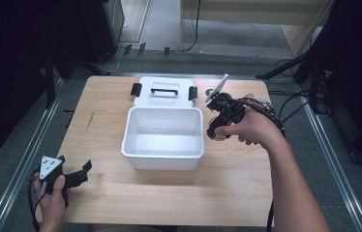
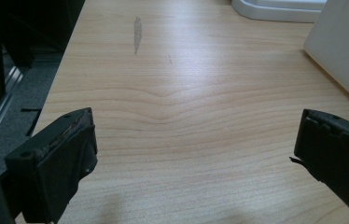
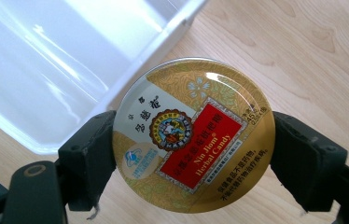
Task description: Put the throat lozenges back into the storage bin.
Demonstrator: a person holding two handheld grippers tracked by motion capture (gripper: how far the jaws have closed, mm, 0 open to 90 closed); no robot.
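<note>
Pale wooden table (image 1: 169, 203) beneath the left gripper (image 2: 196, 135). Grey scuff (image 2: 136, 35) ahead, left of its jaws. Metal floor rail (image 1: 24, 154) farther left.

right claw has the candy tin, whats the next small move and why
Probably carry the candy tin sideways over the open white box. The right claw grips the tin by its rim, right beside the box's wall, and what shows of the box's inside looks empty. The left claw sits open and idle near the table corner.

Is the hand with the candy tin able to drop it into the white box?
Probably yes. The right hand-held gripper grips the round gold candy tin right beside the open white plastic box. Its lid lies behind it, and nothing blocks the way.
</note>
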